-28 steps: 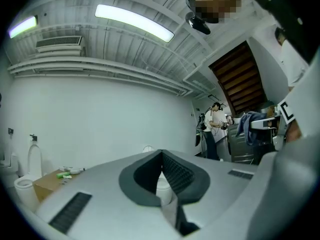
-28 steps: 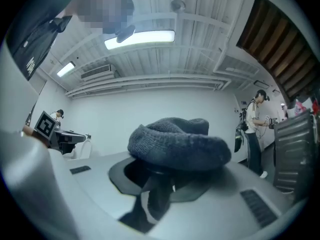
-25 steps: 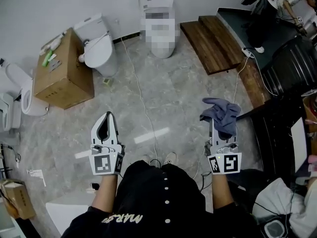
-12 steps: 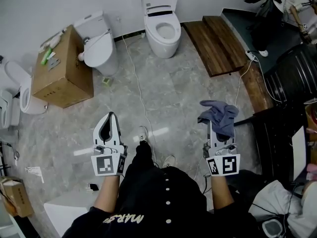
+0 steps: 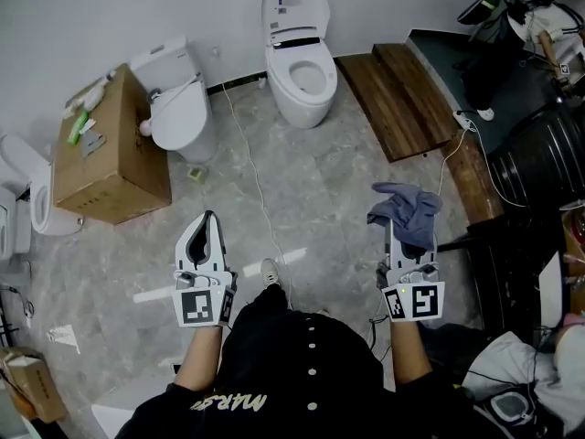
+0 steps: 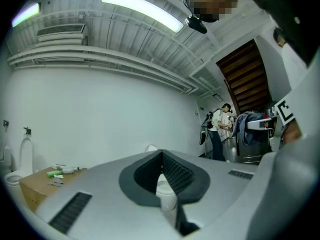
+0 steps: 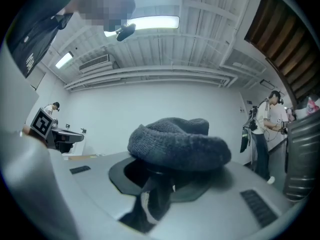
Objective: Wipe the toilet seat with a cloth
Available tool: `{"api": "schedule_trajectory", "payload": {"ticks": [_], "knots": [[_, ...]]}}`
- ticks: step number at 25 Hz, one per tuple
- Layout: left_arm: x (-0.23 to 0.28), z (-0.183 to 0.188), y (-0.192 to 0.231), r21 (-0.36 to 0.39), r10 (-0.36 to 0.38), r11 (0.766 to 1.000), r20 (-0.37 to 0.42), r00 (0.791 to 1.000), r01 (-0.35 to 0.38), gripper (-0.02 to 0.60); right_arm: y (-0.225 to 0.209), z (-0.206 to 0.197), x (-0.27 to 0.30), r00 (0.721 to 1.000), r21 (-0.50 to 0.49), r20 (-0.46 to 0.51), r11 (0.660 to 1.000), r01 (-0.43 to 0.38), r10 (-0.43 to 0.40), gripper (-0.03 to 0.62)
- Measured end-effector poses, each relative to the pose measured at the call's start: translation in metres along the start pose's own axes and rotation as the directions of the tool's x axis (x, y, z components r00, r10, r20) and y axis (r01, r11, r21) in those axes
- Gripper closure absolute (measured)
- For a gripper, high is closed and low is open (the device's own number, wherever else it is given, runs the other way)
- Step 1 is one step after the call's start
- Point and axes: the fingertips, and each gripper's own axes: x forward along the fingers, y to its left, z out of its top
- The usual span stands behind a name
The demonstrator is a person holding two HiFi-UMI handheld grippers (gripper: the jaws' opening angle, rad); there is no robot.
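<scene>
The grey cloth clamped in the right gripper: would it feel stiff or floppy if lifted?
Probably floppy: the cloth bunches and droops over the jaws rather than holding a shape. Its nubbly weave suggests it grips rather than slides, and it seems light.

The person wears a black short-sleeved top (image 5: 306, 373) with a row of small white buttons down its middle and pale lettering across the near edge, and a light shoe (image 5: 271, 271). The left gripper (image 5: 207, 219) and the right gripper (image 5: 399, 231) look alike — pale grey shells, dark ribbed pads (image 6: 175, 171) lining the jaws, dark slotted vents (image 6: 70, 211) on the flanks — each ending in a cube (image 5: 200, 305) with black-and-white square markers.
</scene>
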Motion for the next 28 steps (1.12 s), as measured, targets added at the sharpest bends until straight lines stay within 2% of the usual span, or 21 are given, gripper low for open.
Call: {"api": "schedule_trajectory", "payload": {"ticks": [4, 10, 18, 28], "knots": [[0.028, -0.002, 0.03, -0.011, -0.007, 1.0, 0.007, 1.0, 0.007, 0.572, 0.011, -0.003, 0.04, 1.0, -0.006, -0.004, 1.0, 0.006, -0.006, 0.497], [0.069, 0.001, 0.068, -0.028, -0.053, 0.998, 0.021, 0.998, 0.054, 0.572, 0.03, -0.004, 0.096, 0.999, -0.027, 0.003, 0.999, 0.035, -0.035, 0.497], [0.108, -0.01, 0.106, -0.026, -0.107, 0.994, 0.013, 0.994, 0.108, 0.572, 0.048, -0.008, 0.133, 0.997, -0.043, 0.008, 0.996, 0.075, -0.074, 0.497], [0.168, -0.022, 0.11, -0.032, -0.131, 0.991, -0.008, 0.991, 0.13, 0.572, 0.024, -0.028, 0.18, 0.994, -0.042, -0.016, 0.994, 0.104, -0.105, 0.497]]}}
